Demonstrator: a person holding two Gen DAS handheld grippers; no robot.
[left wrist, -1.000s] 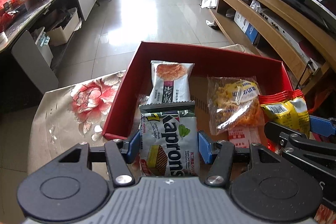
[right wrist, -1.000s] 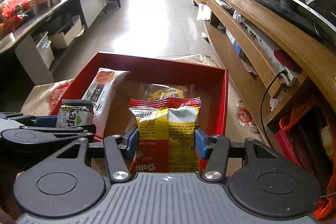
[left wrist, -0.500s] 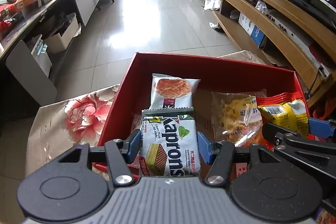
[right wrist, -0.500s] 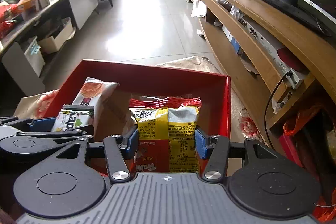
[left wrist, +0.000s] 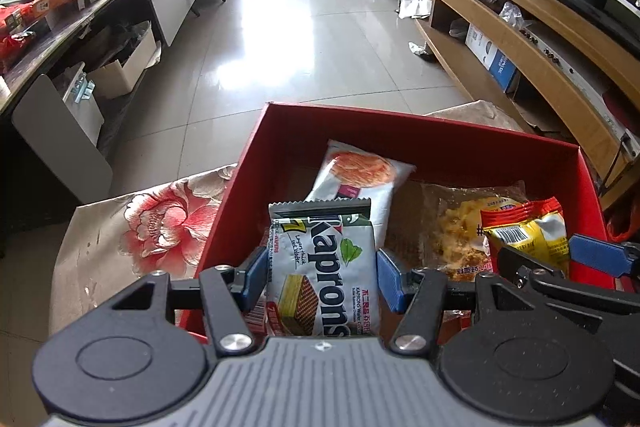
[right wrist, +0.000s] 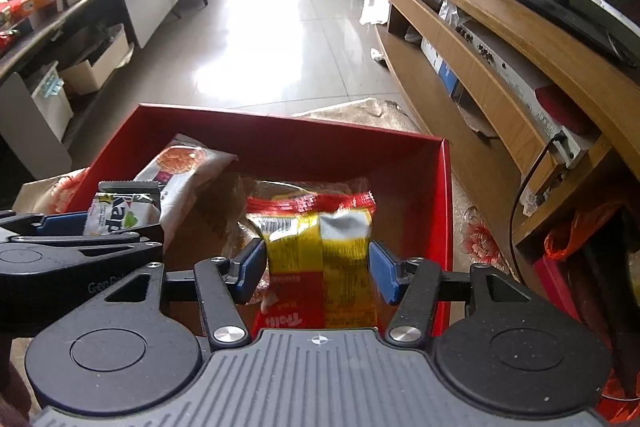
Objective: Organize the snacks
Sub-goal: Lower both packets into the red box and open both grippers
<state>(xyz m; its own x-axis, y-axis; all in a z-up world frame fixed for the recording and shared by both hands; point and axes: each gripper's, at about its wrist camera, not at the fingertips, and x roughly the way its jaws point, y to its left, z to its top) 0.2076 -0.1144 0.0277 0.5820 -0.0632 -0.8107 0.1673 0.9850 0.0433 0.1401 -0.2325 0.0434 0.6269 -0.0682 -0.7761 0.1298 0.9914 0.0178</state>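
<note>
Here, a red box point(left wrist: 420, 143) sits on a floral tablecloth point(left wrist: 160, 227), already holding a white cracker packet point(left wrist: 360, 175) and a clear bag point(left wrist: 460, 227). The left gripper point(left wrist: 322, 277) pinches a Kaprons wafer pack point(left wrist: 324, 267) over the box. The right gripper point(right wrist: 316, 271) has a yellow snack bag point(right wrist: 324, 255) between its jaws, which have just been opening; the pads look barely clear. Both packs seem light, crinkly, slippery; best gripped by their side edges. Compared with earlier, both sit deeper inside the box.
</note>
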